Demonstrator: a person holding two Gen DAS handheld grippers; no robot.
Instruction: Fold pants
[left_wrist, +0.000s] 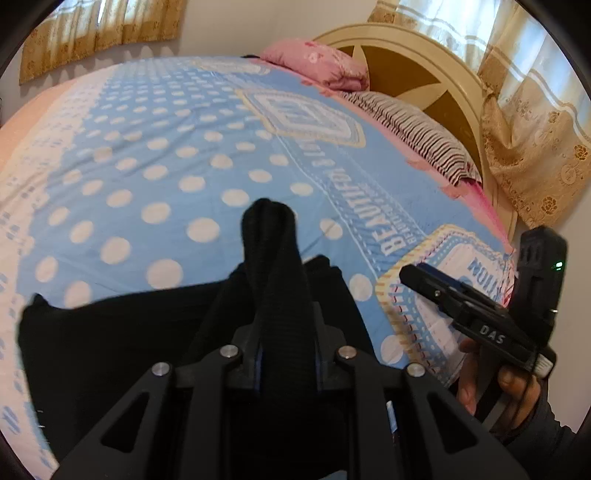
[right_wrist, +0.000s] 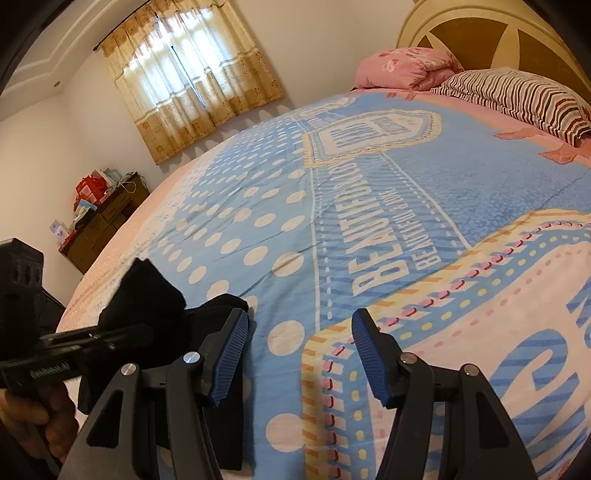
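The black pants (left_wrist: 122, 328) lie on the blue dotted bedspread (left_wrist: 166, 155) at the near edge of the bed. My left gripper (left_wrist: 286, 332) is shut on a bunched fold of the pants (left_wrist: 271, 236) that sticks up between its fingers. In the right wrist view the left gripper (right_wrist: 122, 338) shows at the left with the black cloth (right_wrist: 144, 291) in it. My right gripper (right_wrist: 297, 354) is open and empty, above the bedspread (right_wrist: 369, 206) just right of the pants. It also shows in the left wrist view (left_wrist: 410, 275) at the right.
A pink pillow (left_wrist: 317, 66) and a striped pillow (left_wrist: 417, 136) lie at the cream headboard (left_wrist: 413, 62). Curtains (right_wrist: 192, 81) hang at the windows. A dark wooden cabinet (right_wrist: 103, 221) with red bags stands by the far wall.
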